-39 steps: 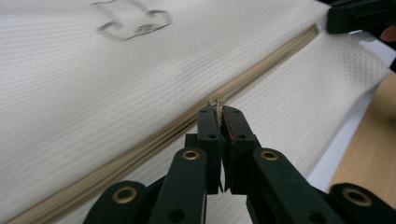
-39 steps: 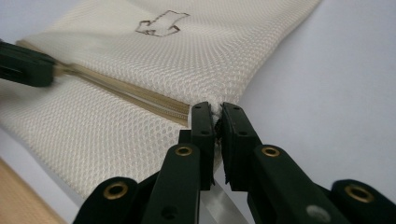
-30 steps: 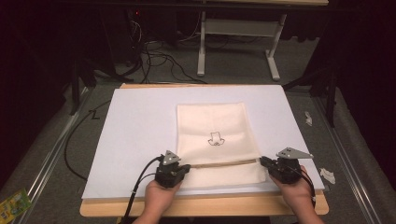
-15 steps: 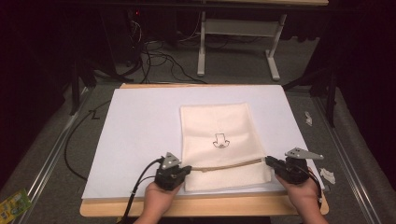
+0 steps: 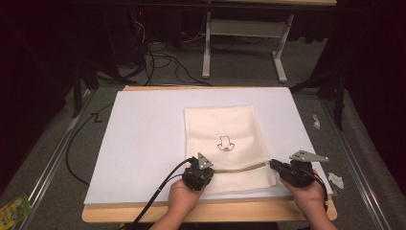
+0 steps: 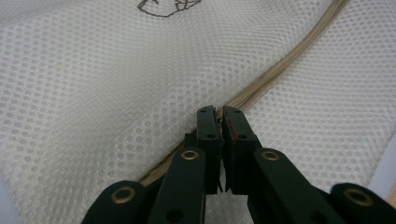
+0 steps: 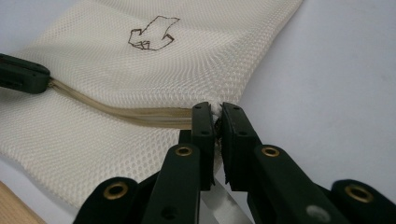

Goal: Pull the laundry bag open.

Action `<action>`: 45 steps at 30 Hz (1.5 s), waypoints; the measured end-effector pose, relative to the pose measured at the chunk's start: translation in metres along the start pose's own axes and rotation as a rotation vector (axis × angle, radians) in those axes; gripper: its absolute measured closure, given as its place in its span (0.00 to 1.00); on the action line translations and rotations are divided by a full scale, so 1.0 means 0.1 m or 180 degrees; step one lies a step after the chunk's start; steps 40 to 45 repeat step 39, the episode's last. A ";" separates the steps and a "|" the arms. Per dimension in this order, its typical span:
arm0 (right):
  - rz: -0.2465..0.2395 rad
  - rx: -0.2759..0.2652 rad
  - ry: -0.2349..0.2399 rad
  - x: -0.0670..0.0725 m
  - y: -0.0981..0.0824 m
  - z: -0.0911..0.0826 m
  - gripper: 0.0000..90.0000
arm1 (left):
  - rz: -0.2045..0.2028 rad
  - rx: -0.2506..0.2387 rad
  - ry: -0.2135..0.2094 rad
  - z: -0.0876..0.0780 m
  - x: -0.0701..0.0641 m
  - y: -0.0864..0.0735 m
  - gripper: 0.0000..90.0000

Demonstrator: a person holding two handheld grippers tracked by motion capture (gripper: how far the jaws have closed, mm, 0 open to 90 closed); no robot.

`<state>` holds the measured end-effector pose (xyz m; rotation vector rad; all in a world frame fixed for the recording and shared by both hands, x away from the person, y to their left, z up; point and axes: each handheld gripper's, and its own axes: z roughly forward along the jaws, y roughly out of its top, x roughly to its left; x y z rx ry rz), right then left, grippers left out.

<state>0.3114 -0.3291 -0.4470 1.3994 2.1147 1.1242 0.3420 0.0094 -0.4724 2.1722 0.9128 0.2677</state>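
So there's a cream mesh bag lying flat on the white sheet that covers the table, a bit right of the middle and close to the person's edge. It has a small dark line drawing printed near its centre. A tan zipper runs across the near end of the bag. The left tool is pressed together on that zipper partway along — in the left gripper view its jaws are pinched right on the zipper line. The right tool is pinching the bag's right edge where the zipper ends — in the right gripper view a bit of mesh is squeezed between its jaws. The zipper bows slightly between the two tools.
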 end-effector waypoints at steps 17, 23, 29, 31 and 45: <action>-0.0056 0.0094 0.0052 0.05 0.00 0.07 0.94 | -0.0497 -0.0240 0.0076 -0.65 0.68 -0.47 0.97; -0.0171 0.0000 0.0152 0.03 -0.03 0.04 0.78 | -0.0420 -0.0541 0.0036 -0.75 0.78 -0.50 0.62; 0.0006 -0.0483 -0.0250 -0.18 -0.05 -0.13 0.28 | -0.0449 -0.0693 0.0674 -1.15 1.23 -0.55 0.24; 0.0222 -0.0566 -0.0542 -0.38 -0.06 -0.21 0.17 | -0.0279 -0.0542 0.1152 -1.26 1.37 -0.78 0.17; 0.0280 -0.0583 -0.0619 -0.38 -0.04 -0.22 0.17 | -0.0571 -0.0615 0.1025 -1.28 1.40 -0.80 0.01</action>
